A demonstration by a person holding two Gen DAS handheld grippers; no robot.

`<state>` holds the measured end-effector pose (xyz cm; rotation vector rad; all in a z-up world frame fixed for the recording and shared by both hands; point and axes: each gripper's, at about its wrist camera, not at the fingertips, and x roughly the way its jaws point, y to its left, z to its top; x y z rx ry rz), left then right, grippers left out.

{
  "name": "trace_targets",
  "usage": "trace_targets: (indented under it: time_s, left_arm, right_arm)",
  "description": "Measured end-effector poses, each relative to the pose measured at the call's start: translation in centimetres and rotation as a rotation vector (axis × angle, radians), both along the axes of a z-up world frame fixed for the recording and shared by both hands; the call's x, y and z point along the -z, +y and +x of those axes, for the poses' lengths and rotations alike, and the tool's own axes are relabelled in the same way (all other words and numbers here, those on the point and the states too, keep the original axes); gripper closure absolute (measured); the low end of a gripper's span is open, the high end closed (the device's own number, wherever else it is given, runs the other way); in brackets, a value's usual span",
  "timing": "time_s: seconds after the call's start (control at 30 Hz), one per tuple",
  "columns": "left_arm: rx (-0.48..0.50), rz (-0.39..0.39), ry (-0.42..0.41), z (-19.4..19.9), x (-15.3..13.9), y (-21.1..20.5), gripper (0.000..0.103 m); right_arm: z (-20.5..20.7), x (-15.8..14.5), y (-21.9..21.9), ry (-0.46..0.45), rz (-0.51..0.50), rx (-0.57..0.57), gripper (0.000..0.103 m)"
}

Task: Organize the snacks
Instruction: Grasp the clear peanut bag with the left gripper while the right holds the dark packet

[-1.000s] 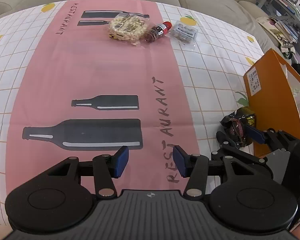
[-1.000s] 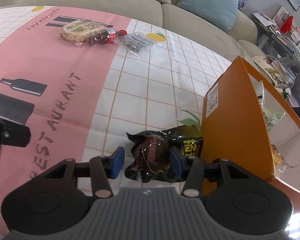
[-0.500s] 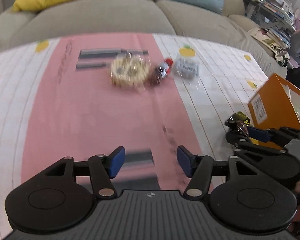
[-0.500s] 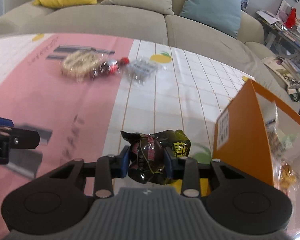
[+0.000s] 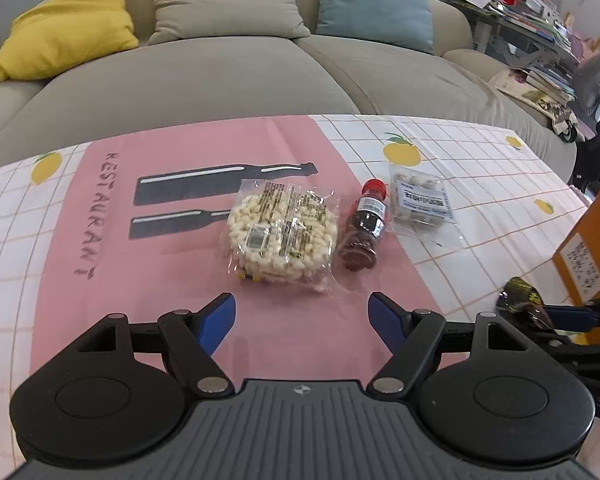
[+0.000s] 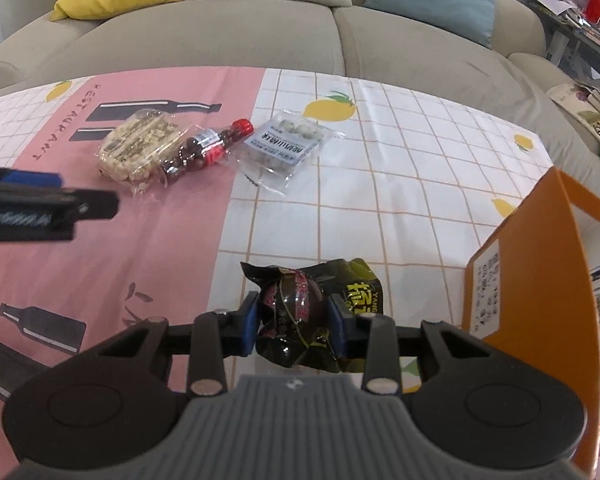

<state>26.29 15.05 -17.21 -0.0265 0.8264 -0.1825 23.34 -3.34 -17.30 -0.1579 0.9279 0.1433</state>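
We see right tongs [image 6: 293,328] pinching dark crinkly snack bag [image 6: 300,320]: light, soft, slippery; grip mid-bulge. Left tongs [image 5: 302,322] just spreading, empty.

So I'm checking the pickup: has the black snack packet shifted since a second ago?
Yes. The black snack packet, clamped by the right gripper, has left its spot against the orange box; a gap now shows.

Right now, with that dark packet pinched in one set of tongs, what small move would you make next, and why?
Probably carry the dark snack packet sideways over the orange box. The right tongs are clamped on it, and the box stands open beside it, with other snacks inside.
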Motion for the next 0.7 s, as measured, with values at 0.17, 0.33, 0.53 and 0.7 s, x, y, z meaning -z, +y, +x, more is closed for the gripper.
trace_targets:
  time_s: [0.17, 0.33, 0.53, 0.7]
  left_arm:
    - [0.052, 0.071, -0.043, 1.8, 0.6, -0.4, 0.013]
    - [0.102, 0.104, -0.036, 3.7, 1.1, -0.2, 0.011]
    - [0.238, 0.263, -0.096, 4.1, 1.1, -1.4, 0.009]
    - [0.282, 0.353, -0.147, 4.1, 1.1, -2.6, 0.009]
  right_arm:
    - [0.3, 0.3, 0.1, 0.014, 0.012, -0.005, 0.068]
    - [0.4, 0.4, -0.1, 0.018, 0.028, -0.004, 0.068]
    - [0.4, 0.3, -0.2, 0.016, 0.034, -0.002, 0.067]
    - [0.3, 0.3, -0.2, 0.015, 0.034, -0.001, 0.067]
